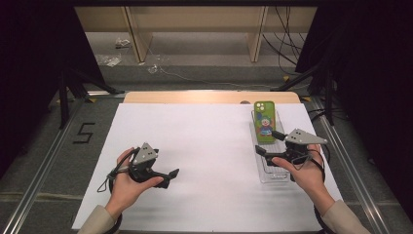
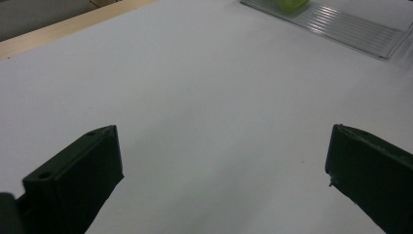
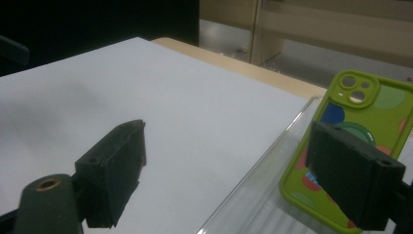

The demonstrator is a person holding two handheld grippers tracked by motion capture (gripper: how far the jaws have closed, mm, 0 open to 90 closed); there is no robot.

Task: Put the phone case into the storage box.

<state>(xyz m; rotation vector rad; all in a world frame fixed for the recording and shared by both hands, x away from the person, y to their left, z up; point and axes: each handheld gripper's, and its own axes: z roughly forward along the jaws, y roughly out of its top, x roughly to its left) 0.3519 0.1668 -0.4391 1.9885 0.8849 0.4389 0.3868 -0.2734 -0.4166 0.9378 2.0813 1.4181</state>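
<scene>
Two forearms come in at the bottom of the high view, each hand holding a gripper. Left gripper (image 1: 168, 176) is parked low over the white sheet (image 1: 204, 146) on the counter (image 1: 195, 96), jaws wide apart, nothing between them. Right gripper (image 1: 269, 143) is also spread wide with nothing clamped, held at the near end of a clear plastic tray (image 1: 272, 173) at the right side of the sheet. Green phone (image 1: 265, 122) lies camera side up at the far end of that tray, cartoon case showing. In the right gripper view one jaw is seen in front of the phone (image 3: 363, 117), the other off over the sheet; contact cannot be told. Step judged: reach for the phone. To do it well, both jaws should be brought across the phone's narrow width, pads on the long edges, clear of the tray rim. Closing should be slow, since the smooth tray could slide. Left gripper could steady the tray if needed.
</scene>
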